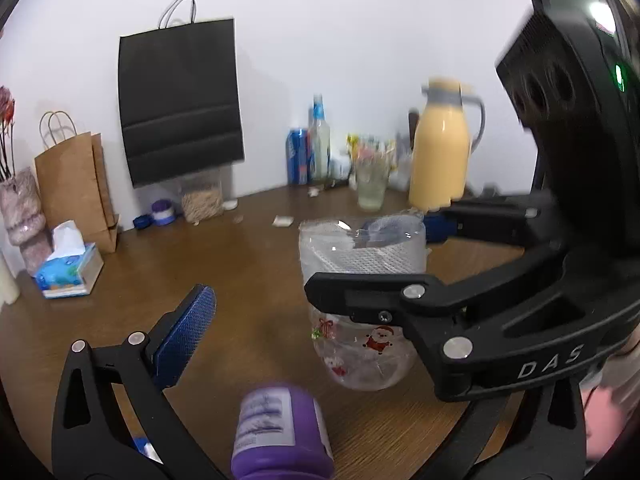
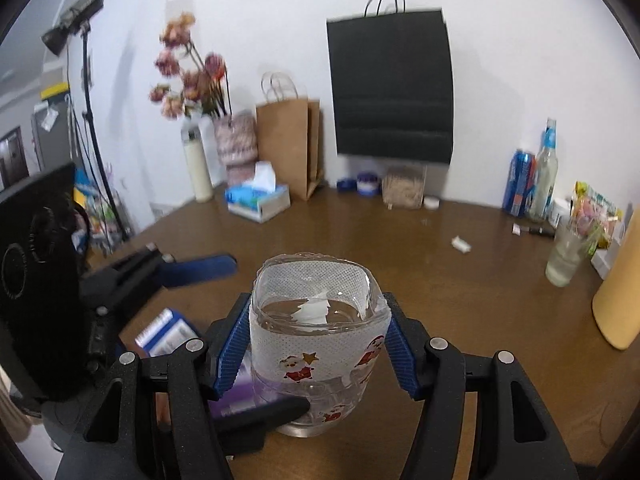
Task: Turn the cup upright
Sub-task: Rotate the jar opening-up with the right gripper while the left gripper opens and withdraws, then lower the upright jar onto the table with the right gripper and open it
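Note:
The cup [image 2: 320,340] is clear plastic with a white band and Santa stickers. It stands upright on the brown table [image 2: 460,300], mouth up. My right gripper [image 2: 316,344] has its blue pads [image 2: 232,344] pressed on both sides of the cup. In the left wrist view the cup [image 1: 360,308] shows at centre right with the right gripper [image 1: 364,256] around it. My left gripper is open and empty to the cup's left; only its left blue finger [image 1: 184,332] shows clearly.
A purple bottle [image 1: 280,432] lies close under the left gripper. A yellow jug [image 1: 440,148], a glass [image 1: 372,184], bottles and a can [image 1: 298,156] stand at the back right. Paper bags [image 2: 288,140], a tissue box [image 2: 260,200] and a vase [image 2: 236,140] stand at the back left.

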Demonstrator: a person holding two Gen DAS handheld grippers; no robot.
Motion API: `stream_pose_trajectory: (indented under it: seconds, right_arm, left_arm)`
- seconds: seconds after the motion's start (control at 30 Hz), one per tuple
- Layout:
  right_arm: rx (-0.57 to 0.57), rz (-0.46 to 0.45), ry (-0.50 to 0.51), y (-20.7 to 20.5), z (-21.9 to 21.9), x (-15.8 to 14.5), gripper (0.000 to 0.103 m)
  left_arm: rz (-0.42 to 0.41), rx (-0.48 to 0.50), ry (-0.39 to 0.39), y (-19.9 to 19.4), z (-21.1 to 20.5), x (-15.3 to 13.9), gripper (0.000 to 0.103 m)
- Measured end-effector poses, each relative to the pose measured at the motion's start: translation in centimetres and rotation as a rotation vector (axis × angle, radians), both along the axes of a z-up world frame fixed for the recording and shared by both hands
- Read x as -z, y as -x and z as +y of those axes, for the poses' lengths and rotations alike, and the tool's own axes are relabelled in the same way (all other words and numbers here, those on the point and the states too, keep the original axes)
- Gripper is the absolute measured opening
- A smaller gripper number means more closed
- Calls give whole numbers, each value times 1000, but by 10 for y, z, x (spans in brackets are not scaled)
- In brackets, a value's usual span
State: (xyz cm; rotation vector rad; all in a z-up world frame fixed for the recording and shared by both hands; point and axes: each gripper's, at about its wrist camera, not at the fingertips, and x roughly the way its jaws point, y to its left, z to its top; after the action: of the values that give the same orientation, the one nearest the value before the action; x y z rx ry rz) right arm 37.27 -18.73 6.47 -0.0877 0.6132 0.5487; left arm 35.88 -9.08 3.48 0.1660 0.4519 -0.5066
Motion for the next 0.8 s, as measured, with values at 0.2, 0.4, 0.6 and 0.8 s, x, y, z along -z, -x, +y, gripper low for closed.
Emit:
stream_pose_trajectory:
  seconds: [0.2, 0.4, 0.6, 0.8]
  right_arm:
    - [21, 38, 29, 3, 11, 29, 66]
    - [18, 78, 77, 8, 19, 43, 66]
    - [43, 122, 151, 9, 26, 58, 66]
    - [69, 153, 135, 4, 24, 65, 72]
  left_arm:
    - [28, -27, -109, -2, -4, 28, 103]
    - [70, -69, -117, 12, 5, 42, 103]
    - [94, -178, -161, 32, 21, 51, 103]
    - [114, -284, -119, 48, 53, 45, 103]
